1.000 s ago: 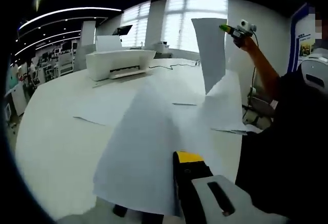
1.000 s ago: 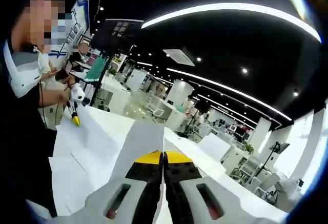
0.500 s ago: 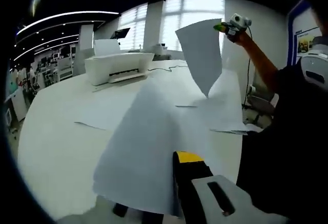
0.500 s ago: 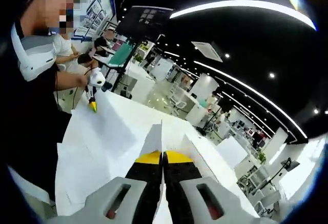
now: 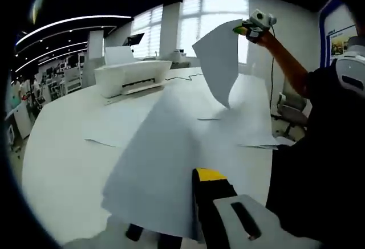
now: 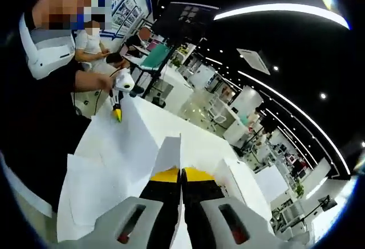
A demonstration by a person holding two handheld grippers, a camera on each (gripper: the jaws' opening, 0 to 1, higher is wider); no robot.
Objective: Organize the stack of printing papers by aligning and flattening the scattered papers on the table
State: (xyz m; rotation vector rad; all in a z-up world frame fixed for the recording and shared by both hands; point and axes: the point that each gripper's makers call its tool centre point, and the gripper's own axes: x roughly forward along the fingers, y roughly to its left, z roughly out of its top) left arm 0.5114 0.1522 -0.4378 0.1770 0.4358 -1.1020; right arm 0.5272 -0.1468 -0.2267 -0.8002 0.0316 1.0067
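Paper is off the counter (image 5: pixel 63 163) in both your hands, so you look to be at the gathering step, with nothing aligned or flattened yet. Your right tool (image 6: pixel 181 176) has its jaws pressed together on the edge of one sheet (image 5: pixel 219 61), which in the left gripper view hangs high above the counter, curling down from that tool (image 5: pixel 246 29). Your left tool (image 5: pixel 197 200) is clamped on a second sheet (image 5: pixel 165 163) that slopes up from the near edge of the counter; one yellow-tipped jaw sits against the paper and the other is behind the sheet, so the grip is a judgement from how the paper is carried. More scattered papers (image 5: pixel 245 118) lie flat on the counter beneath the raised sheet, overlapping at odd angles, and another loose one (image 5: pixel 117 129) lies nearer the printer (image 5: pixel 134 72). Your next move probably calls for bringing the raised sheet down onto the lying papers, edges matched, without dragging them further askew, since a hanging sheet this limp will likely fold or catch air. In the right gripper view your left tool (image 6: pixel 117 112) shows small at the corner of its sheet, and the paper there is creased into planes that are hard to sort. How many sheets lie in the pile can't be counted, and its near side is cut off by your sleeve (image 5: pixel 319 163).
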